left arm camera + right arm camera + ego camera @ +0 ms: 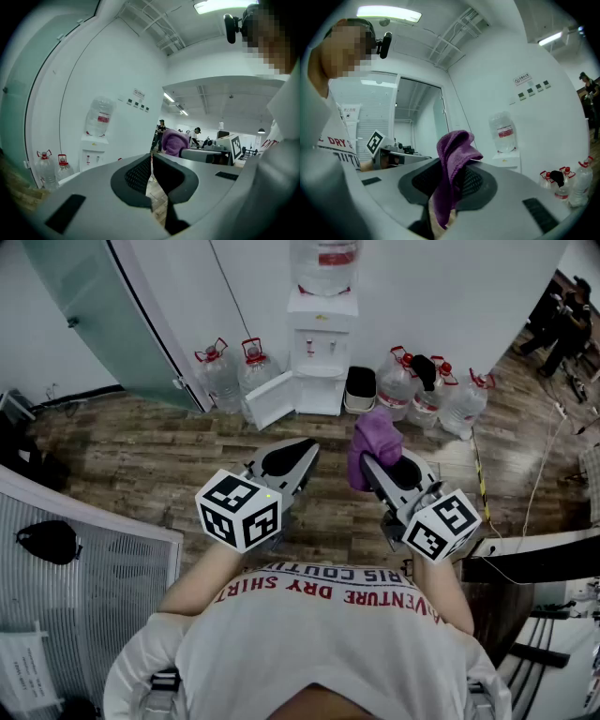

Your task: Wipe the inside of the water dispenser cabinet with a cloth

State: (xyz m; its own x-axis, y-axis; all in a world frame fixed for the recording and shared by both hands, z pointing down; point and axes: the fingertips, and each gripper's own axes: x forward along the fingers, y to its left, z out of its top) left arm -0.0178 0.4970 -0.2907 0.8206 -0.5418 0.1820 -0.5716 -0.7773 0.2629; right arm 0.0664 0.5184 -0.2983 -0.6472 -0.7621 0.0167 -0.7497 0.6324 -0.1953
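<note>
A white water dispenser (322, 343) stands against the far wall with a bottle on top, and its lower cabinet door (273, 400) hangs open to the left. It also shows at the left of the left gripper view as the dispenser (94, 150) and in the right gripper view as the dispenser (506, 150). My right gripper (367, 461) is shut on a purple cloth (372, 442), which bunches up above the jaws as the cloth (452, 166). My left gripper (302, 452) is shut with nothing in it, held level beside the right one, well short of the dispenser.
Several large water jugs (230, 371) flank the dispenser, more jugs (431, 390) on its right with a black bin (360, 386). A frosted glass door (103, 315) stands at the left. People (562, 315) are at the far right. A white counter (84, 549) lies near left.
</note>
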